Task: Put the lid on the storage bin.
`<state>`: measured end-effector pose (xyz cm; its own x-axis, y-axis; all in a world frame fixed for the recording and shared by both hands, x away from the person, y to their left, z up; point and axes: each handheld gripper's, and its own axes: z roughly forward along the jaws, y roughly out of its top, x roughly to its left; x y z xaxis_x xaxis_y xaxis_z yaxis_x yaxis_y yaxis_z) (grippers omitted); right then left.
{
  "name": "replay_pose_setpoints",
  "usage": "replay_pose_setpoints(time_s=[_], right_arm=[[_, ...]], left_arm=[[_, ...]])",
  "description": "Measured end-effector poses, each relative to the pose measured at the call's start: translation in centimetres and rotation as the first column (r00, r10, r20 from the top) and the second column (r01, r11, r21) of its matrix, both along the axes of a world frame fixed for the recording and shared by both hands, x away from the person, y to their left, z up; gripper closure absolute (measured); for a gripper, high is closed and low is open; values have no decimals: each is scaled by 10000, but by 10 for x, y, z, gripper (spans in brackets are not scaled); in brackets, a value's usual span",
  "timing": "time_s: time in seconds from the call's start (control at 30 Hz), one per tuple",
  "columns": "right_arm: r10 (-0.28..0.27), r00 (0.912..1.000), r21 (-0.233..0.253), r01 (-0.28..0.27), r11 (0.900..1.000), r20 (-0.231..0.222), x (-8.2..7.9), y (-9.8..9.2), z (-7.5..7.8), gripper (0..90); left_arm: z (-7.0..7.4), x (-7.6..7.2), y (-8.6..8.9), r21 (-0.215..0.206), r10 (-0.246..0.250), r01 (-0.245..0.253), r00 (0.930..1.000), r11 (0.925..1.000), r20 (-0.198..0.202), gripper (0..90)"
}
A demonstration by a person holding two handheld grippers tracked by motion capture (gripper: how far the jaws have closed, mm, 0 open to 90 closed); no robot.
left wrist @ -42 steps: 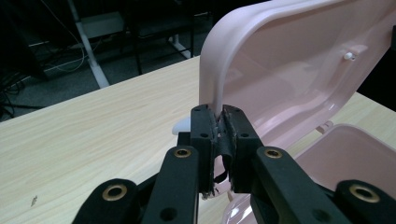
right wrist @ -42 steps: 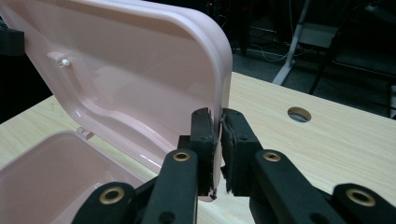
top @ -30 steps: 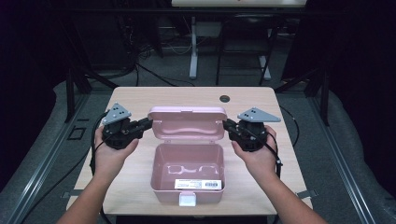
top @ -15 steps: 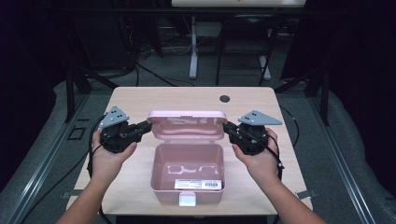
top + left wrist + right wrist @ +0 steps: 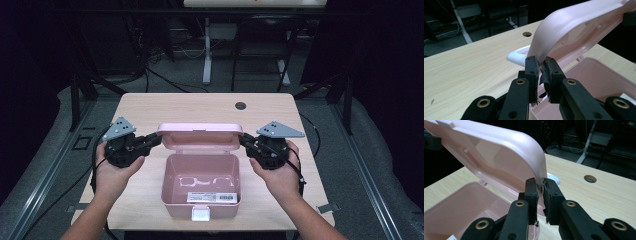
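Fingers of my left gripper [image 5: 150, 141] and right gripper [image 5: 247, 141] are clamped on the two side edges of the pink lid [image 5: 201, 136] between them. Since a second ago it has swung down over the open box [image 5: 201, 186] on the worktop [image 5: 150, 107], so closing looks underway.

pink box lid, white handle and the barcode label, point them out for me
pink box lid [image 5: 200, 136], high view, its raised top face
white handle [image 5: 517, 55], left gripper view, the loop's near bend
barcode label [image 5: 211, 197], high view, middle of the sticker
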<state>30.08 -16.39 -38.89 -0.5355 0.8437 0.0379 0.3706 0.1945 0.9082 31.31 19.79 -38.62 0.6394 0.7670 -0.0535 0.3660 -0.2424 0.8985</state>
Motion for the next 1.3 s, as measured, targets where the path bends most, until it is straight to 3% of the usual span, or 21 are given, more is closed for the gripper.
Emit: replay_pose_setpoints(time_s=[0.97, 1.3], right_arm=[[354, 9992, 212, -357, 9991, 174, -16, -3, 7, 793], [434, 9989, 288, -439, 9986, 186, -20, -4, 8, 790]], left_arm=[[16, -19, -1, 203, -30, 20, 9989, 9998, 461, 790], [14, -22, 0, 177, -88, 80, 9991, 9998, 412, 786]])
